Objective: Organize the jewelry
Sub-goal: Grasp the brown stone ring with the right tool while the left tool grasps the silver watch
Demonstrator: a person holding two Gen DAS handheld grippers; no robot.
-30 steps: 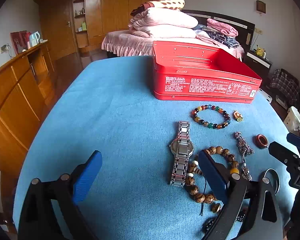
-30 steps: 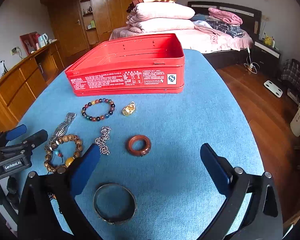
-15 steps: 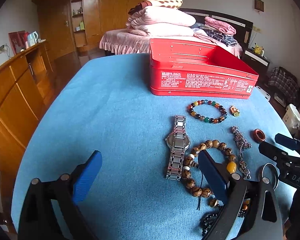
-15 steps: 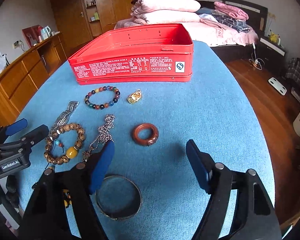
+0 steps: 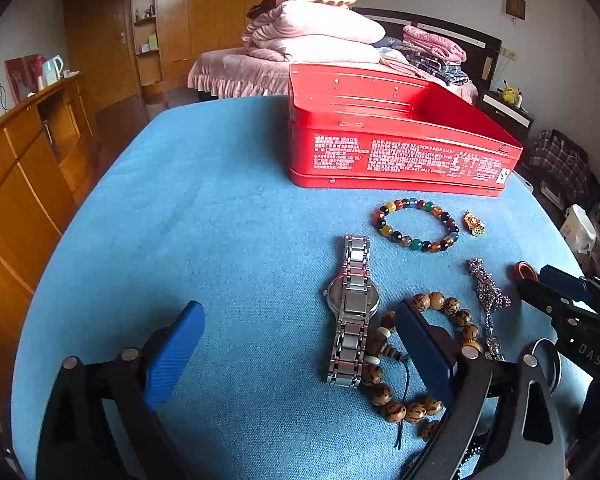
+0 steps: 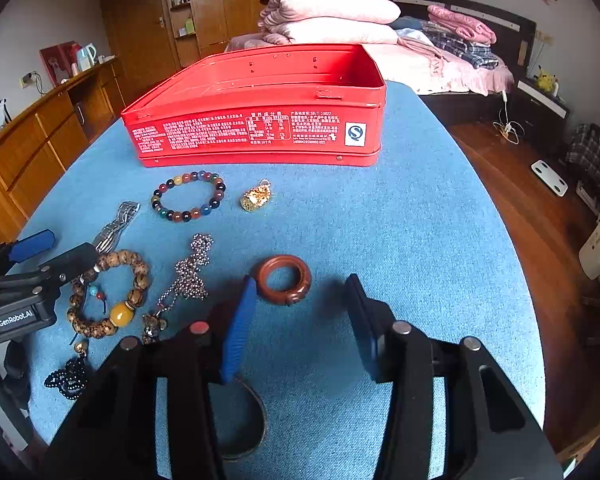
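Note:
A brown ring (image 6: 284,268) lies on the blue table (image 6: 420,240), just ahead of my right gripper (image 6: 300,282). Its jaws are closing, and the pads are clear of the ring. A metal bangle (image 6: 256,420) lies partly hidden under that gripper. My left gripper (image 5: 296,308) hovers open over the table, with a silver watch (image 5: 352,304) lying under it near its right finger. Around them lie a wooden bead bracelet (image 6: 138,280), a silver chain (image 6: 190,276), a multicoloured bead bracelet (image 6: 176,215) and a gold charm (image 6: 256,199). The open red tin (image 6: 260,120) stands behind.
Black beads (image 6: 68,376) lie at the table's near left corner. The table's right edge drops to a wooden floor (image 6: 540,220). A wooden cabinet (image 5: 20,184) runs along the left. A bed with stacked bedding (image 5: 320,40) stands behind the tin.
The right gripper's jaws have narrowed from wide open, and the brown ring now sits right at its fingertips. The left gripper stays open and has hardly moved.

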